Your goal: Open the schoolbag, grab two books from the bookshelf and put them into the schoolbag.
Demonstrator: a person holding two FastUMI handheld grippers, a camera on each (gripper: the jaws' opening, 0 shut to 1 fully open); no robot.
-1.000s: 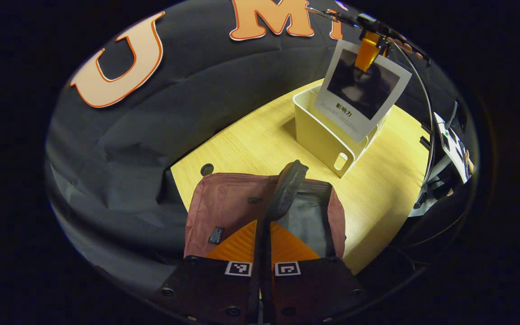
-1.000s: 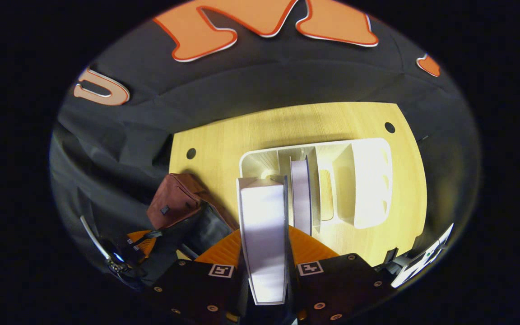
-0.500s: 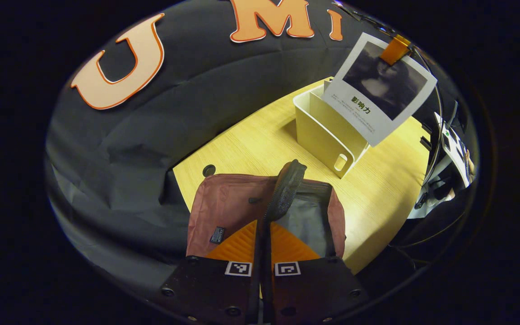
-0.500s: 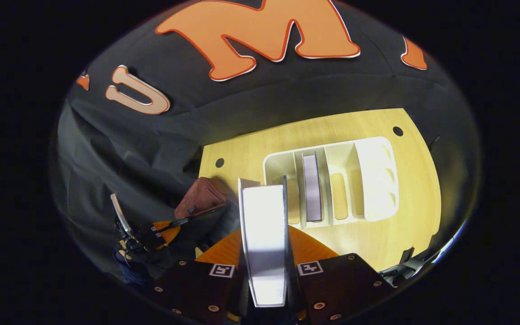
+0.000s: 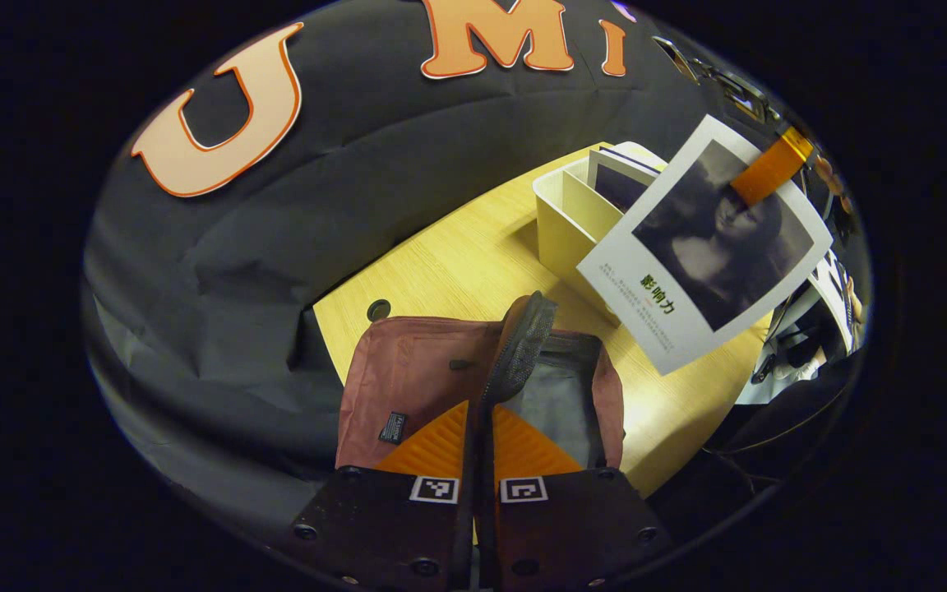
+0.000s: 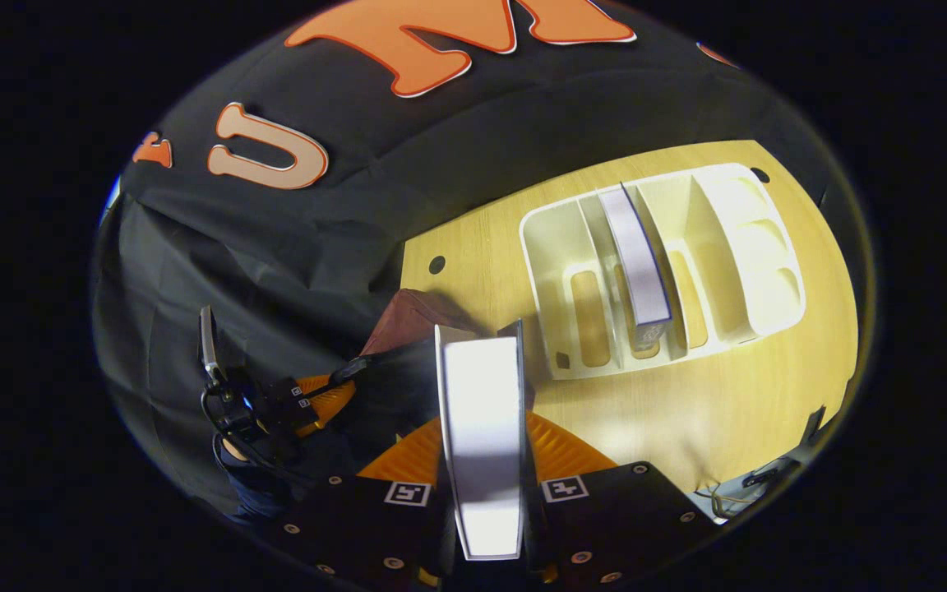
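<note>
Schoolbag (image 5: 416, 378) on table (image 5: 457, 263): left gripper (image 5: 478, 427) clamps its strap (image 5: 519, 345); right gripper (image 6: 483, 448) clamps book (image 6: 482, 436) above bag, w/ bookshelf (image 6: 556, 271) beyond holding 2nd book (image 6: 638, 255).

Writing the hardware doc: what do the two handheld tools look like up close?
Left tool: dark flat body plates with round screw heads, two square black-and-white fiducial tags side by side. Right tool: same plates, screws and paired tags. Seen from the right gripper view, the left tool trails dark cables, with a dark sleeve behind.
</note>
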